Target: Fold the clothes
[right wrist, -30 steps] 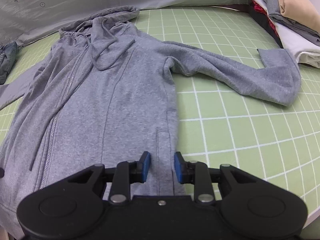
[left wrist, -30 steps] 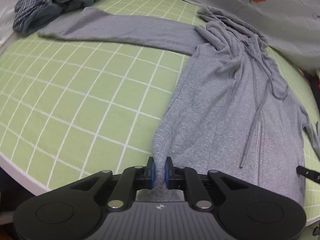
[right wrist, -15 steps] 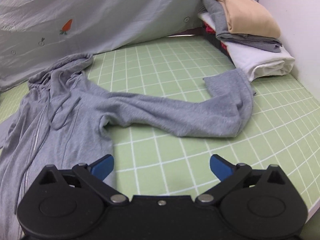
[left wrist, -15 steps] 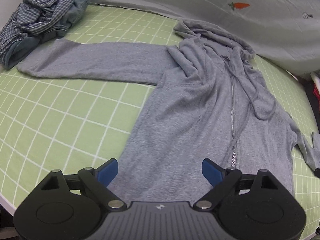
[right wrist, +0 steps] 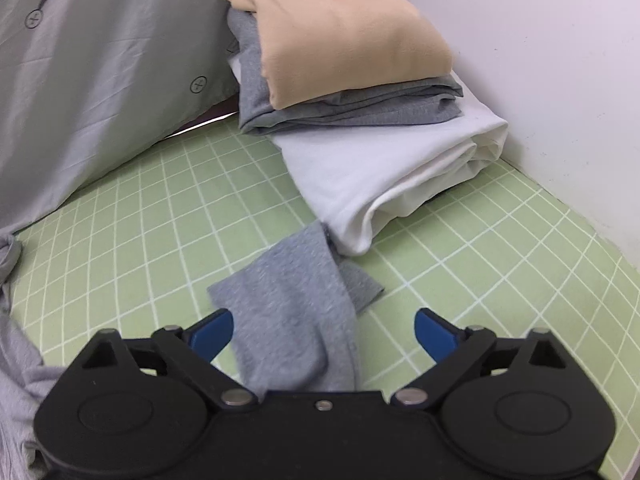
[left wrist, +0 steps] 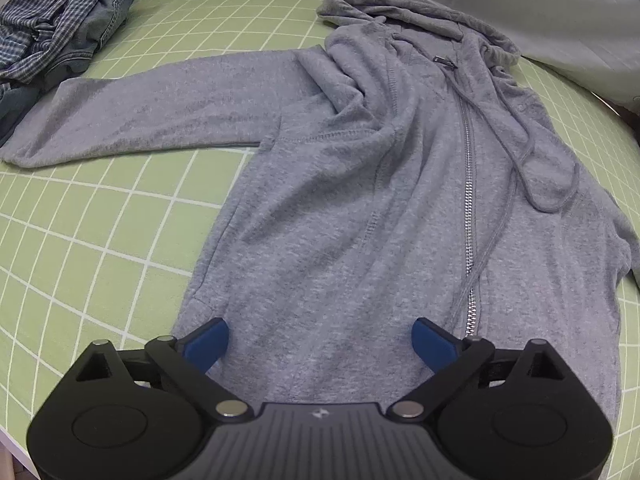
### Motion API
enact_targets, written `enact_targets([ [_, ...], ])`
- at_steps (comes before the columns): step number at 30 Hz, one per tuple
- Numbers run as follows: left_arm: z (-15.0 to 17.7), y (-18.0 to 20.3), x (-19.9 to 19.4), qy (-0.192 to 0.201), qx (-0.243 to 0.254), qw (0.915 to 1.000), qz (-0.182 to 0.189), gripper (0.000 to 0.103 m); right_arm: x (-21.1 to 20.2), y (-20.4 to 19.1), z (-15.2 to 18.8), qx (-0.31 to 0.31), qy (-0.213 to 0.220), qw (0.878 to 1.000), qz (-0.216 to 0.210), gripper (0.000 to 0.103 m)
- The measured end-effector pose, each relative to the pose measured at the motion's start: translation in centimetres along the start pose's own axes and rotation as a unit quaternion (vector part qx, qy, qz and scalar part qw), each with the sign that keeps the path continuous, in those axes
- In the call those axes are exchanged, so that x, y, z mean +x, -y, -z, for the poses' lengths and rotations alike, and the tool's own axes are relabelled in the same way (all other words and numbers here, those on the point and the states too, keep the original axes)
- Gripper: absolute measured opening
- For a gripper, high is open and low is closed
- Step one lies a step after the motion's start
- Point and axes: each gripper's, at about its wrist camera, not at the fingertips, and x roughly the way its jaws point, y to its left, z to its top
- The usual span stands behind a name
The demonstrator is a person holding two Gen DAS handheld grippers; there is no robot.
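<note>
Two claws, both spread wide, nothing gripped. Left claw [left wrist: 320,340] over the bottom hem of the grey hoodie [left wrist: 360,200], blue fingertips [left wrist: 206,342] straddling the lower front panel, zipper [left wrist: 468,200] just inside the right-hand tip. Cannot tell whether tips touch cloth or hang above it. Hoodie flat, front up, on the green checked sheet [left wrist: 100,220]; hood at the far end, one sleeve [left wrist: 152,112] stretched out sideways toward a heap of checked and denim clothes [left wrist: 52,40], cuff end close beside that heap. Drawstring [left wrist: 516,184] looped across the chest. Hem edge itself hidden under the claw body; far side of the hoodie cut off at frame edge.

Right claw [right wrist: 324,336] over the other sleeve's cuff [right wrist: 296,300], cloth running between the open fingers and under the claw body. Cuff folded over on itself, corner sticking out to the right, tip just beside the white item at the bottom of a folded stack [right wrist: 360,100]: tan on top, grey, white below. Stack against the white wall [right wrist: 540,60]. Grey bedding [right wrist: 100,100] behind. Hoodie body mostly out of this view, only a blurred strip at lower left.
</note>
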Motion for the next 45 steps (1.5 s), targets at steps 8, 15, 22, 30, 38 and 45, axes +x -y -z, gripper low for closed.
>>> enact_targets([
  [8,-0.4,1.3,0.6,-0.009,0.013,0.9996,-0.024,0.103,3.3,0.9,-0.7,0.002,-0.034,0.999,-0.041,0.020],
  [15,-0.5,1.4,0.6,-0.010,0.011,0.9996,-0.026,0.103,-1.2,4.6,0.5,0.059,0.056,0.996,0.036,0.006],
  [22,-0.4,1.5,0.6,-0.008,0.012,0.9996,-0.025,0.103,-2.8,8.7,3.7,0.149,0.037,0.983,0.098,0.023],
  [30,-0.2,1.5,0.5,-0.008,0.011,0.9996,-0.025,0.103,-3.1,9.0,1.9,0.155,0.062,0.984,0.056,0.066],
  [38,-0.2,1.2,0.5,-0.006,0.012,0.9996,-0.025,0.103,1.8,6.0,-3.3,0.071,-0.008,0.997,0.012,0.080],
  [45,-0.2,1.2,0.6,-0.003,0.010,0.9996,-0.026,0.103,3.5,7.7,-3.7,0.131,-0.049,0.990,-0.010,0.022],
])
